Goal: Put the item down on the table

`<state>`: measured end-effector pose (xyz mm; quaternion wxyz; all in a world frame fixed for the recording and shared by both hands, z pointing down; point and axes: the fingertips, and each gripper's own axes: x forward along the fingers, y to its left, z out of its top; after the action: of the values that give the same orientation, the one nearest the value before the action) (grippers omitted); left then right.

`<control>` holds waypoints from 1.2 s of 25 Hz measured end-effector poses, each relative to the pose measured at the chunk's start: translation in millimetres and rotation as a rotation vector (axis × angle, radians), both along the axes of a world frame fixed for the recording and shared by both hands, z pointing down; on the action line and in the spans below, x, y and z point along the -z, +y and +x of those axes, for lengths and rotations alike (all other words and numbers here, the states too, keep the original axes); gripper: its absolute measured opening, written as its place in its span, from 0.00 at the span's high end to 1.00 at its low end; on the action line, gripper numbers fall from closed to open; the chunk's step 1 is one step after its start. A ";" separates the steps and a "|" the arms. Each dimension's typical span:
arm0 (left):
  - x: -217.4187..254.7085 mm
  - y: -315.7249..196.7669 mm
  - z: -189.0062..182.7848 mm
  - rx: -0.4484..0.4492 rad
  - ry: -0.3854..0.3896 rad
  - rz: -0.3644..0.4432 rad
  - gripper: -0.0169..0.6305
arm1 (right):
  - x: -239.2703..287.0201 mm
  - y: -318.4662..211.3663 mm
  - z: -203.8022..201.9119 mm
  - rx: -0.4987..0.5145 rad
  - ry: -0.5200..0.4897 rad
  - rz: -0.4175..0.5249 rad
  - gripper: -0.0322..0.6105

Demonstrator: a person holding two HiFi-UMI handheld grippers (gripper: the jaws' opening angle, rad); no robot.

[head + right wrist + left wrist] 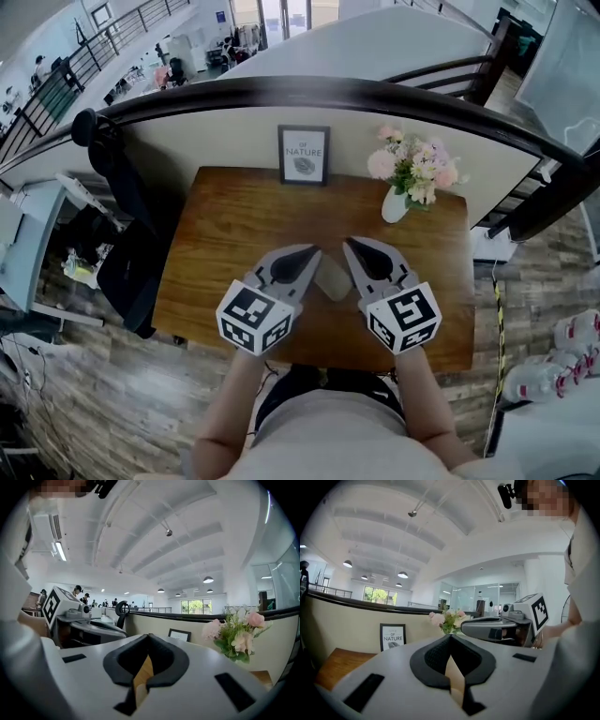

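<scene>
A small grey-tan rounded item (331, 278) lies on the wooden table (225, 234), between the two grippers in the head view. My left gripper (314, 251) hangs just left of it, jaws together with nothing between them. My right gripper (347, 244) hangs just right of it, also shut and empty. In the left gripper view the left gripper (450, 637) has its tips meeting, and the right gripper's body (492, 629) shows beside it. The right gripper view shows the right gripper (149, 635) shut, with the left gripper's body (89, 629) at the left. Neither gripper view shows the item.
A framed "NATURE" print (304, 155) stands at the table's back edge. A white vase of pink flowers (410, 178) stands at the back right. A dark jacket and bag (127, 244) hang off the table's left side. A curved low wall with a black rail (375, 94) runs behind.
</scene>
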<state>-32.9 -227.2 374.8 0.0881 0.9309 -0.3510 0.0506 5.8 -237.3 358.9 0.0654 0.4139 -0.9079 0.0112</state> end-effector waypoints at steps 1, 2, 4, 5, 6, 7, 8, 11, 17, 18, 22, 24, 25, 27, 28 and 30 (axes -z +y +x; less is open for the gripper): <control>0.1 2.3 1.4 -0.008 -0.004 0.001 0.95 | 3.0 2.7 0.7 0.007 -0.021 0.000 0.93; -0.4 5.0 2.7 -0.015 -0.005 0.001 0.95 | 6.0 6.0 0.8 0.019 -0.048 -0.001 0.93; -2.1 10.6 4.3 -0.028 0.001 -0.003 0.95 | 11.7 14.3 -0.6 0.052 -0.115 0.004 0.94; -2.9 13.6 5.1 -0.035 0.005 -0.004 0.95 | 13.4 18.6 -1.6 0.068 -0.142 0.008 0.94; -3.6 16.8 6.3 -0.043 0.010 -0.004 0.95 | 13.8 22.6 -2.2 0.077 -0.159 0.009 0.94; -4.3 20.1 8.1 -0.053 0.018 -0.003 0.95 | 13.1 26.2 -2.1 0.080 -0.165 0.010 0.94; -5.2 23.2 9.9 -0.060 0.027 -0.004 0.95 | 11.5 29.6 -1.7 0.080 -0.163 0.011 0.94; -8.5 28.1 11.8 -0.057 0.051 -0.012 0.95 | 5.0 37.7 -2.1 0.084 -0.144 0.012 0.94; -15.5 35.1 14.2 -0.048 0.017 -0.017 0.95 | -5.9 49.9 -0.5 0.095 -0.151 -0.003 0.94; -16.2 36.5 14.6 -0.049 0.012 -0.016 0.95 | -8.1 51.0 -0.5 0.094 -0.151 -0.010 0.94; -19.9 40.7 14.3 -0.038 0.007 -0.024 0.95 | -16.3 56.1 -5.4 0.105 -0.137 -0.025 0.94; -25.5 41.4 13.8 -0.024 0.001 -0.040 0.95 | -21.7 56.9 -5.9 0.095 -0.116 -0.029 0.94; -29.0 41.8 13.7 -0.016 -0.004 -0.050 0.95 | -24.4 56.6 -4.6 0.080 -0.103 -0.034 0.94; -35.9 43.5 13.4 -0.003 -0.015 -0.070 0.95 | -29.8 55.7 -1.3 0.047 -0.085 -0.049 0.94; -38.7 44.5 12.9 0.002 -0.019 -0.079 0.95 | -32.4 55.4 0.0 0.036 -0.081 -0.057 0.94; -43.1 46.3 11.3 0.008 -0.022 -0.092 0.95 | -36.5 54.8 0.9 0.024 -0.076 -0.069 0.94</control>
<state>-21.7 -180.9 417.9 0.1272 0.9238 -0.3528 0.0768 6.7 -182.6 395.4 0.0450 0.3996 -0.9138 0.0576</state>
